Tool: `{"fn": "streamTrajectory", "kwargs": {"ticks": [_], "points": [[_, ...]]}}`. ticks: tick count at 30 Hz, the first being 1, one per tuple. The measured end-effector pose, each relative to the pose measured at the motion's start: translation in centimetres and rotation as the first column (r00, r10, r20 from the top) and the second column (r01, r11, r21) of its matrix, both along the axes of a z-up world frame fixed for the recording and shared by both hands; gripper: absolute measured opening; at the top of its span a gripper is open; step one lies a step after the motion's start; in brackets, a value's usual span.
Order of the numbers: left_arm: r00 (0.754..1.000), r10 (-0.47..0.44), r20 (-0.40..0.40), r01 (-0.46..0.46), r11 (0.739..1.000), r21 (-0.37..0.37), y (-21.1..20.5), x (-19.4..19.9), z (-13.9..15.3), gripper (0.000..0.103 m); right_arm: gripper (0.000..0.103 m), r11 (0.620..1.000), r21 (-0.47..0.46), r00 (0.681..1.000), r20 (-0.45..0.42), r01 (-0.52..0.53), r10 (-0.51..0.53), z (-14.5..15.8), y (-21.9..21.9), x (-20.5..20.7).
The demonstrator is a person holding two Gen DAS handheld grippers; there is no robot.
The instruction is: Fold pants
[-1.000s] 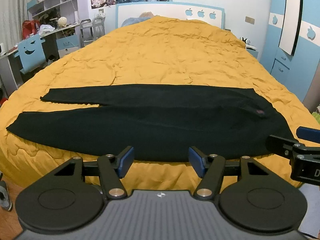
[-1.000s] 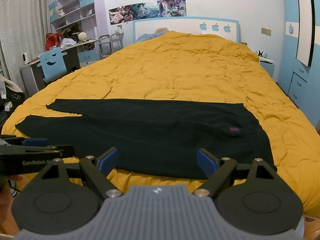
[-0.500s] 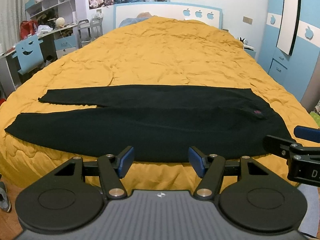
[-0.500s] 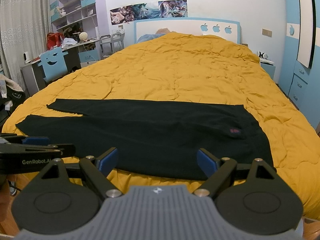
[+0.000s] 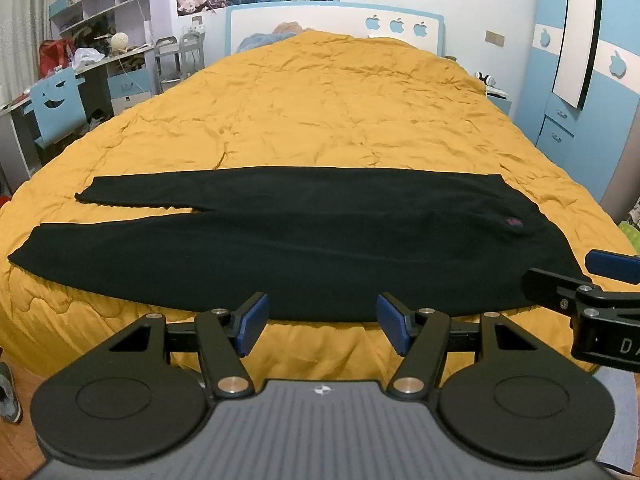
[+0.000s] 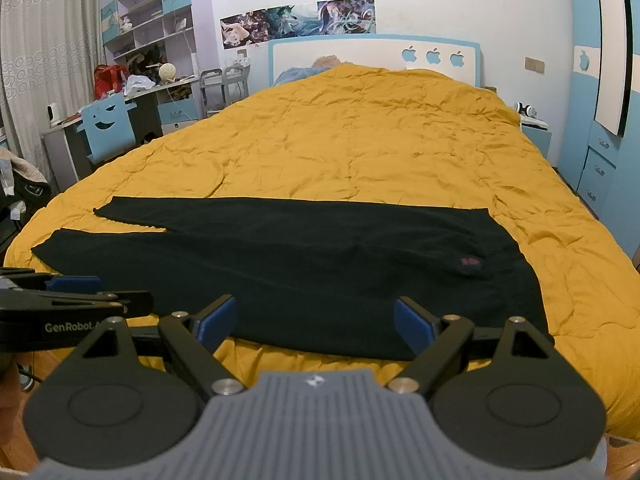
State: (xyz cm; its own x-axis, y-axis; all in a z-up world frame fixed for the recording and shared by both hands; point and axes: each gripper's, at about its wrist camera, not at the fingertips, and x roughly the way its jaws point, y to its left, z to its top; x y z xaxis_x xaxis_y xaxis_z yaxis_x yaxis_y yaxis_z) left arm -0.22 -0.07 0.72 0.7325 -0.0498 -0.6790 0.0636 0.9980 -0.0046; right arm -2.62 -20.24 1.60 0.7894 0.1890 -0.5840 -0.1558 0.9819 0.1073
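Note:
Black pants (image 5: pixel 304 240) (image 6: pixel 304 268) lie flat across the near end of a bed with a yellow quilt (image 5: pixel 328 112) (image 6: pixel 360 144), legs to the left, waist to the right. A small red mark sits near the waist. My left gripper (image 5: pixel 322 322) is open, hovering just short of the pants' near edge, nothing between its blue pads. My right gripper (image 6: pixel 314 324) is open too, over the near hem closer to the waist. Each gripper shows at the edge of the other's view: the right gripper (image 5: pixel 592 284) and the left gripper (image 6: pixel 100 292).
A desk with a blue chair (image 6: pixel 106 128) and shelves stand left of the bed. Blue drawers and a wardrobe (image 6: pixel 600 160) line the right wall. A headboard (image 5: pixel 336 26) closes the far end. Wooden floor and a shoe (image 5: pixel 8 394) lie at lower left.

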Motion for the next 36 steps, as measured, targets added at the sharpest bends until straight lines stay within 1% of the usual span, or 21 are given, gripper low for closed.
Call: {"fn": "streamTrajectory", "kwargs": {"ticks": [36], "points": [[1.000,0.000,-0.011,0.000,1.000,-0.004,-0.05,-0.09,-0.39,0.073,0.082,1.000,0.004,1.000,-0.015,-0.003,0.003,-0.19,0.22,0.41]]}}
